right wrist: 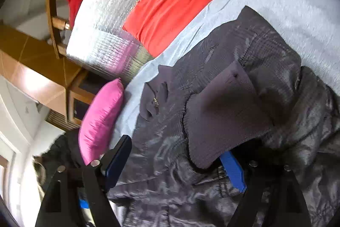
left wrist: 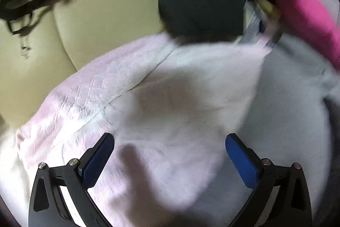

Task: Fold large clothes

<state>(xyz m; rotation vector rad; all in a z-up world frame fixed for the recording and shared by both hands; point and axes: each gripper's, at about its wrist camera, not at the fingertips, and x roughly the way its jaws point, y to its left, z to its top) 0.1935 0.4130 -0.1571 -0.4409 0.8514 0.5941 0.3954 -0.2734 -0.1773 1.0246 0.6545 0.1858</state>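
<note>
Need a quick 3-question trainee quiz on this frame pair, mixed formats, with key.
1. True or false: the right gripper is clamped shut on the dark jacket.
2. Which cushion lies nearest the right gripper's fingers? A) orange-red cushion B) pink cushion C) green cushion
3. Fill in: the left gripper hovers, jaws open, over a pale ____ fleece garment.

Key: 1 false, its jaws stand open around a ribbed cuff; 2 B; 3 pink.
</note>
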